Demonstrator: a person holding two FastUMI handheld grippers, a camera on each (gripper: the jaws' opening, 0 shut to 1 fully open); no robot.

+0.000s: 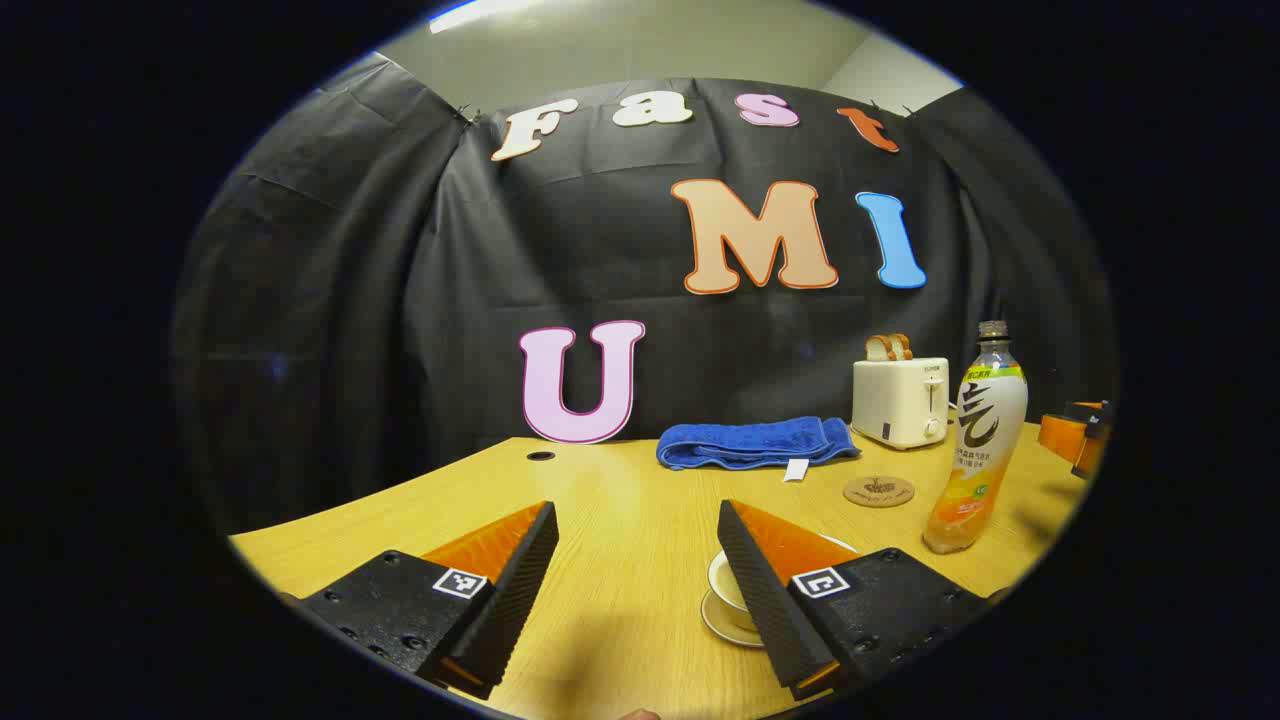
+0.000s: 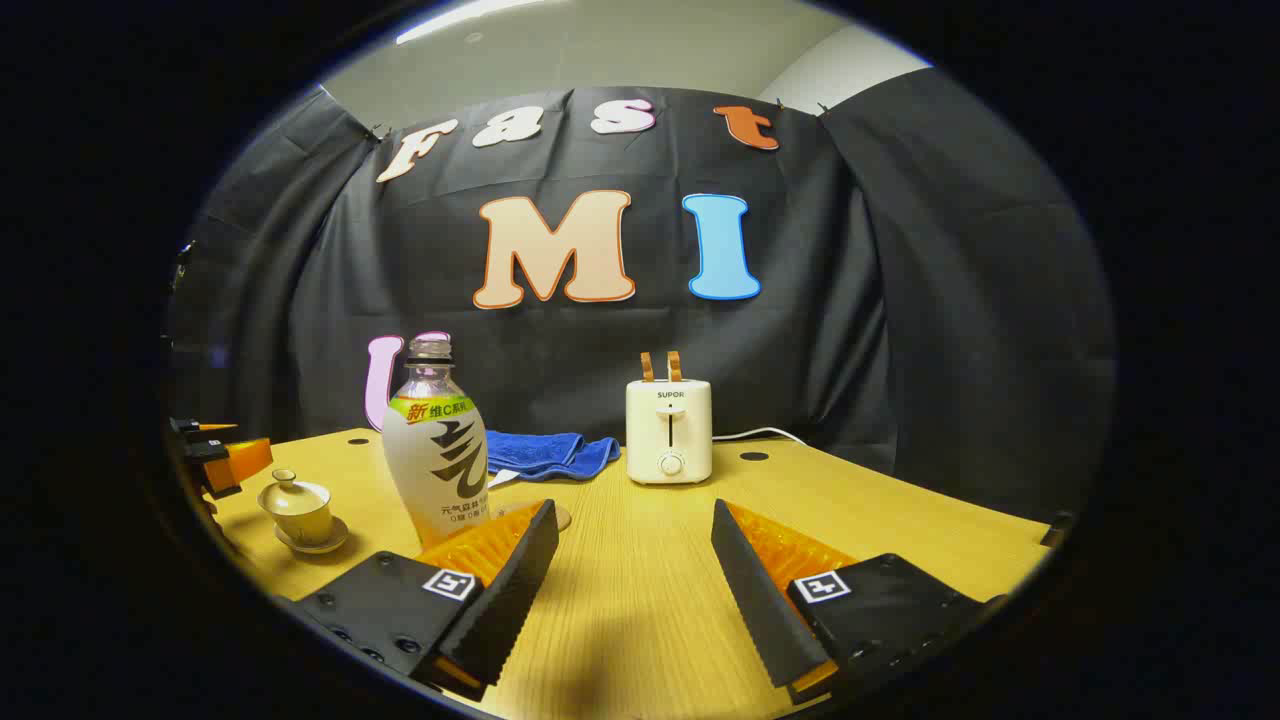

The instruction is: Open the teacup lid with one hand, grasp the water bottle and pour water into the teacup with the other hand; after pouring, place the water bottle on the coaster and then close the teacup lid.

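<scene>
Both tools at rest above the table (image 2: 640,600), before any contact. My left gripper (image 1: 637,560) has its jaws spread wide and holds nothing; the teacup (image 1: 728,580) sits on its saucer just behind my right-hand finger, partly hidden by it. In the right gripper view the teacup's lid (image 2: 287,482) is on. My right gripper (image 2: 635,560) is likewise spread and empty, with the water bottle (image 2: 437,450) upright just beyond my left-hand finger and the coaster (image 2: 555,517) peeking out behind that finger's tip.

Hazards, as I judge them: the cup lies off my left tool's centre line, so a straight advance may strike the saucer or cup wall with the finger instead of straddling the lid knob. The bottle appears uncapped, tall and narrow; a glancing touch from my right tool's near finger may tip it and spill toward the blue towel (image 2: 545,453) or toaster (image 2: 668,430).
</scene>
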